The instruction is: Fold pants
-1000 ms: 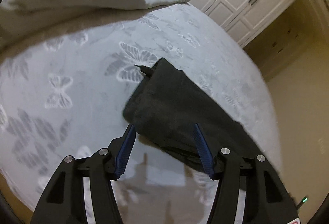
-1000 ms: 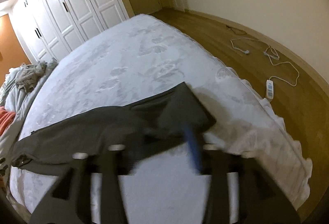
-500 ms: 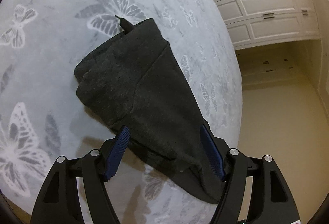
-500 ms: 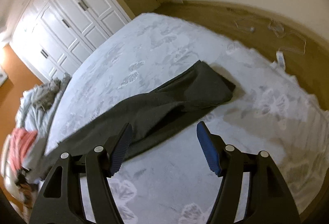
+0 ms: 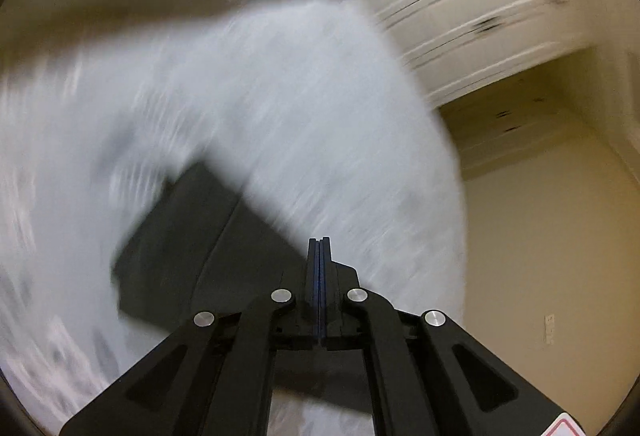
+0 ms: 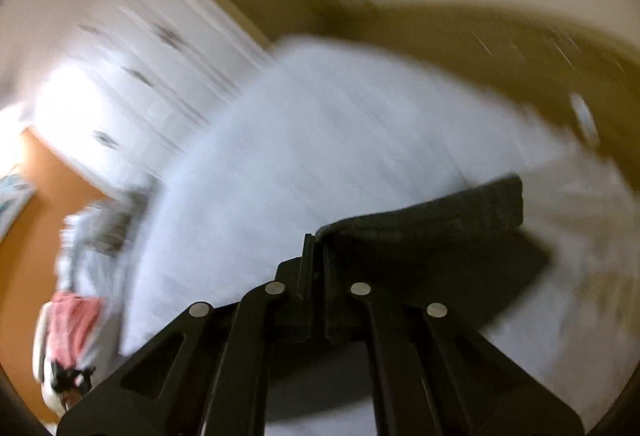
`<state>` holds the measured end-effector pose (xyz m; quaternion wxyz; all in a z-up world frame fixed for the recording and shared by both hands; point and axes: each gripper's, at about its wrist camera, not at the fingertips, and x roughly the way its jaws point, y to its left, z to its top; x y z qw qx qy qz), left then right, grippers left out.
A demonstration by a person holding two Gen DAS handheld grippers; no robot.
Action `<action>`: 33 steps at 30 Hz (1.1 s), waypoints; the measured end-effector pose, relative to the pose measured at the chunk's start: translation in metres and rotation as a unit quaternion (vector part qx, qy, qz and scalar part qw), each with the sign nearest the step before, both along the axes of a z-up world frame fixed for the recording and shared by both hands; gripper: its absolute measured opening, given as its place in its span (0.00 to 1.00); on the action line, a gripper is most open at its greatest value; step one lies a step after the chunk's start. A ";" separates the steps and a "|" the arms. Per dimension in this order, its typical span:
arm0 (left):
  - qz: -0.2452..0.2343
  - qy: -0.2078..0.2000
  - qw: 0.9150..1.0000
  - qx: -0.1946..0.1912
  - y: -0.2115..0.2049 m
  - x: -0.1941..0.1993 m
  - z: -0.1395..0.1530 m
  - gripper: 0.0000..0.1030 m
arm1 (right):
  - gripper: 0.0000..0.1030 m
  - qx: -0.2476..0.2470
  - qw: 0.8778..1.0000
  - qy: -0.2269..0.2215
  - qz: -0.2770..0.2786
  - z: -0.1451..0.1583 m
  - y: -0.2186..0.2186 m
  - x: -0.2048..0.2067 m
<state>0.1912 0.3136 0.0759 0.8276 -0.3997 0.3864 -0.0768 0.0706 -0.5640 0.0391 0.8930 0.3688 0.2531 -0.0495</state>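
Note:
The dark grey pants (image 5: 188, 244) lie on the pale butterfly-print bed (image 5: 304, 108); both views are motion-blurred. My left gripper (image 5: 319, 248) is shut, its jaws pressed together on the pants' edge, with cloth spreading left and beneath it. In the right wrist view my right gripper (image 6: 314, 248) is shut on the pants (image 6: 436, 232), and the cloth lifts off the bed (image 6: 320, 140) and hangs to the right of the jaws, casting a shadow.
White wardrobe doors (image 5: 472, 8) stand beyond the bed. A heap of grey and orange laundry (image 6: 80, 276) lies at the bed's far end. Wooden floor (image 6: 500, 48) with a white power strip (image 6: 582, 116) lies past the bed's edge.
Both grippers were open above the flat pants; both have now closed on the cloth and are moving fast, lifting it. The right end of the pants has risen off the bed.

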 end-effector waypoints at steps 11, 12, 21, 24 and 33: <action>-0.060 0.086 0.994 -0.016 -0.022 -0.070 -0.088 0.48 | 0.03 -0.089 0.985 0.147 0.014 -0.077 0.023 -0.035; -0.056 0.093 0.994 -0.029 -0.024 -0.072 -0.097 0.54 | 0.03 -0.089 0.983 0.162 0.016 -0.087 0.024 -0.036; 0.000 0.128 0.988 -0.087 -0.013 -0.043 -0.117 0.76 | 0.10 -0.112 0.984 0.135 0.005 -0.069 0.063 -0.077; -0.010 0.199 0.967 -0.162 -0.013 -0.029 -0.147 0.76 | 0.16 -0.110 0.987 0.117 0.023 -0.058 0.080 -0.078; -0.007 0.215 0.960 -0.180 -0.013 -0.034 -0.130 0.67 | 0.45 -0.127 0.987 0.079 0.066 -0.026 0.138 -0.062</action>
